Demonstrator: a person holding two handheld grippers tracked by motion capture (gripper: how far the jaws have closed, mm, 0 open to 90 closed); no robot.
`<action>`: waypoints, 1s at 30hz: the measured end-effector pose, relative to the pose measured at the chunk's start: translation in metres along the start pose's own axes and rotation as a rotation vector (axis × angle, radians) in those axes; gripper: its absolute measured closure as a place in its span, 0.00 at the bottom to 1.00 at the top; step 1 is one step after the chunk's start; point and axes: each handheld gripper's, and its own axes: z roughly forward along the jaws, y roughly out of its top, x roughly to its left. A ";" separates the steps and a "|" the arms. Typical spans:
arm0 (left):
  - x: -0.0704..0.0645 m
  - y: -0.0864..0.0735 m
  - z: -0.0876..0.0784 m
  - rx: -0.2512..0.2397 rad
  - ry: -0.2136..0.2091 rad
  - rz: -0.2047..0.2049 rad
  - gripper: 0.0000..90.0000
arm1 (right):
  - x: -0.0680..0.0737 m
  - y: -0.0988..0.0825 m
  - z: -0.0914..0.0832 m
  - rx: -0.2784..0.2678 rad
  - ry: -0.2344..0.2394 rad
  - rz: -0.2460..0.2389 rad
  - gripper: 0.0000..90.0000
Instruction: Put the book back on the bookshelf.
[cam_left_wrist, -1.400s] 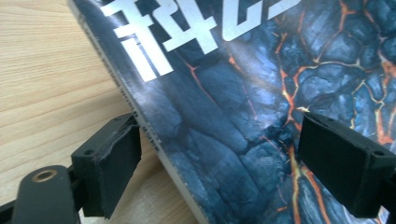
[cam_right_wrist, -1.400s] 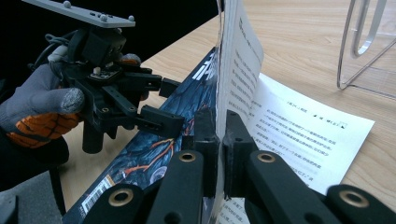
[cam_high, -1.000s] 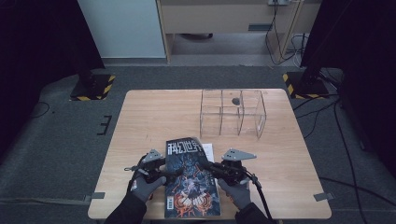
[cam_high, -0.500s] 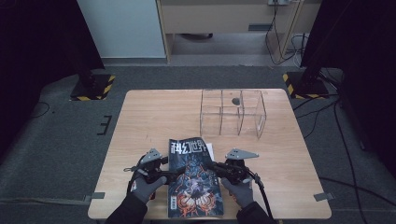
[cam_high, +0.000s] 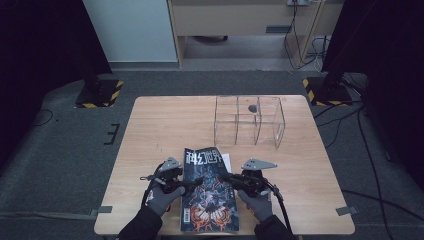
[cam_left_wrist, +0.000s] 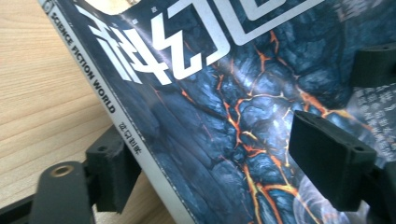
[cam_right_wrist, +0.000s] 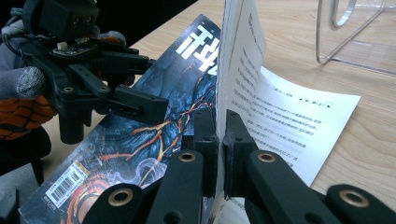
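Note:
A magazine (cam_high: 210, 197) with a dark cover and orange cracks lies near the table's front edge. My right gripper (cam_high: 227, 176) is shut on the free edge of its cover (cam_right_wrist: 210, 70) and holds that edge upright, so a white printed page (cam_right_wrist: 289, 121) shows beneath it. My left gripper (cam_high: 192, 182) is at the spine side. Its jaws (cam_left_wrist: 222, 163) straddle the spine edge, one pad beside the spine and the other above the cover. They have just been closing, and a gap still shows at the pads.
A clear acrylic box (cam_high: 249, 120) with dividers stands at the back right of the wooden table (cam_high: 160, 130). Its corner (cam_right_wrist: 355, 32) rises just beyond the open page. A person's gloved hands come in over the front edge.
The left gripper's jaws have narrowed a little around the magazine's spine edge. Both hands and the lifted cover stay about where they were.

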 end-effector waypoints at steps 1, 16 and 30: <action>0.000 0.000 0.001 0.005 0.014 -0.005 0.24 | -0.001 0.000 0.001 0.001 -0.004 -0.003 0.96; -0.001 0.004 -0.009 -0.005 0.129 -0.022 0.70 | -0.002 0.000 0.004 0.007 -0.021 0.017 0.96; -0.016 0.022 -0.031 -0.102 0.107 0.043 0.77 | -0.002 0.013 -0.004 -0.030 -0.041 0.005 0.95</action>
